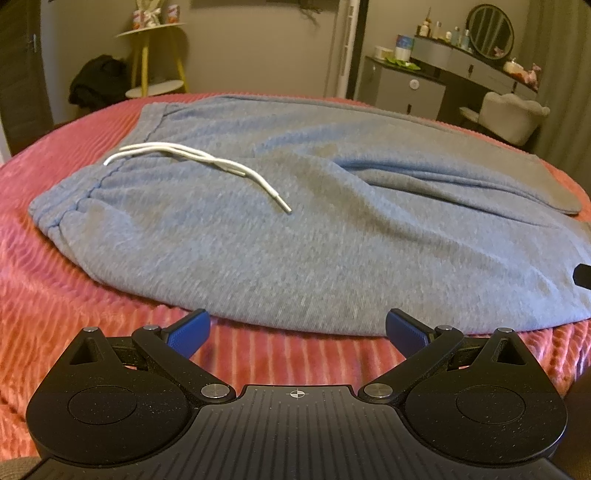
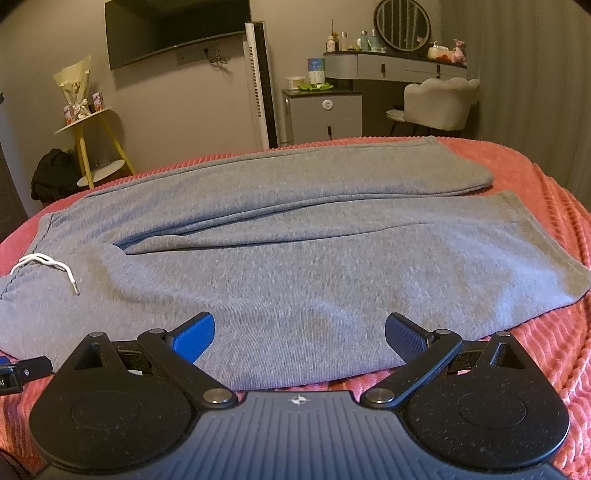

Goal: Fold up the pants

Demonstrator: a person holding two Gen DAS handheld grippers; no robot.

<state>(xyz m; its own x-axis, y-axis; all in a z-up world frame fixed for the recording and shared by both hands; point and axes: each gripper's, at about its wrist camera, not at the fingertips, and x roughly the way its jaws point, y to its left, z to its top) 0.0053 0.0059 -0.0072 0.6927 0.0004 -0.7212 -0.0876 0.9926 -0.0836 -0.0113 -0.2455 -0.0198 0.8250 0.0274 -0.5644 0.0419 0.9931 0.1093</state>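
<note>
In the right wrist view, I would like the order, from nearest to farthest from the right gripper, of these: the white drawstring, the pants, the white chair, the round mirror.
1. The pants, directly ahead of the right gripper, whose jaws stand open.
2. The white drawstring, at the far left on the waistband.
3. The white chair, beyond the bed, right.
4. The round mirror, behind the chair, top right.

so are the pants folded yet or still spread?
Spread. The grey pants lie full length on the pink blanket, both legs side by side, drawstring exposed. Both grippers open, holding nothing.
</note>
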